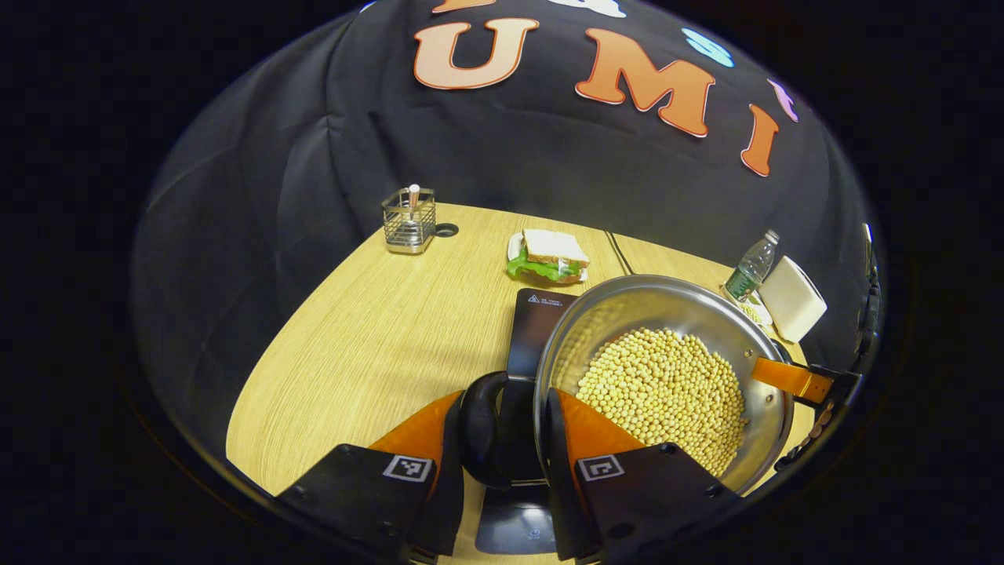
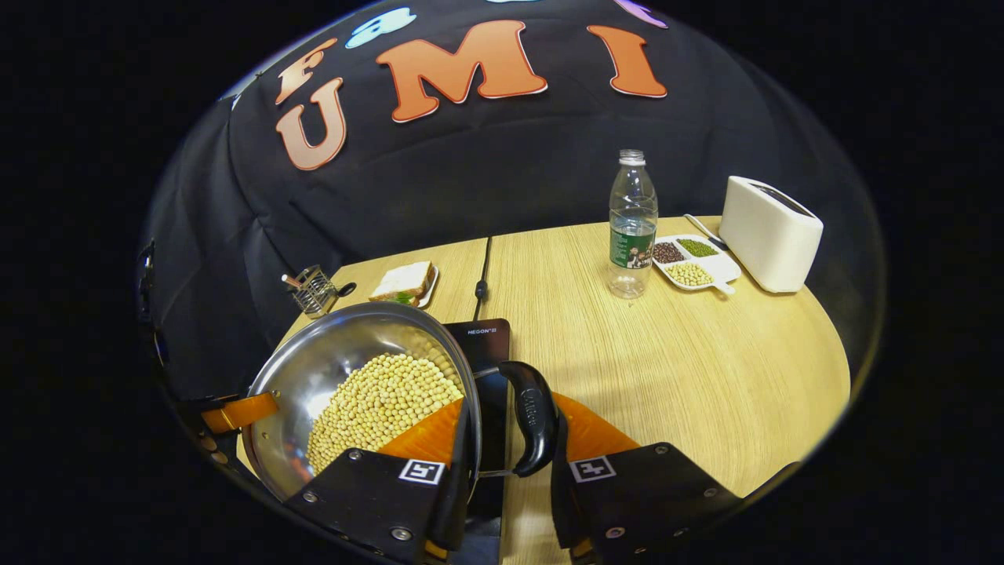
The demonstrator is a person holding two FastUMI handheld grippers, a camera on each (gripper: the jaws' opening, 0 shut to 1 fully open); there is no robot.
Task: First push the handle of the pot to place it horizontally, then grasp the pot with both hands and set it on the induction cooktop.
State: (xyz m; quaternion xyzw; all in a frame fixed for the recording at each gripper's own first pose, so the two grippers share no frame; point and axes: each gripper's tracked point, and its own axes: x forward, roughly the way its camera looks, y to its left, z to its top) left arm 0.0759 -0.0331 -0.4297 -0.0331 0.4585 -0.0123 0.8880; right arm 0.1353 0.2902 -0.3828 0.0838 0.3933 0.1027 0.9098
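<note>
Between each gripper's fingers [image 1: 439, 439] [image 2: 463, 439] sits one pot [image 1: 667, 314] handle.

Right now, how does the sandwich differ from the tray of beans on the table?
The sandwich is layered bread with green lettuce showing; the bean tray is a white divided dish holding dark, green and pale beans in separate compartments. The sandwich sits near the wire caddy; the tray sits between the water bottle and toaster. Both rest on the wooden table.
</note>
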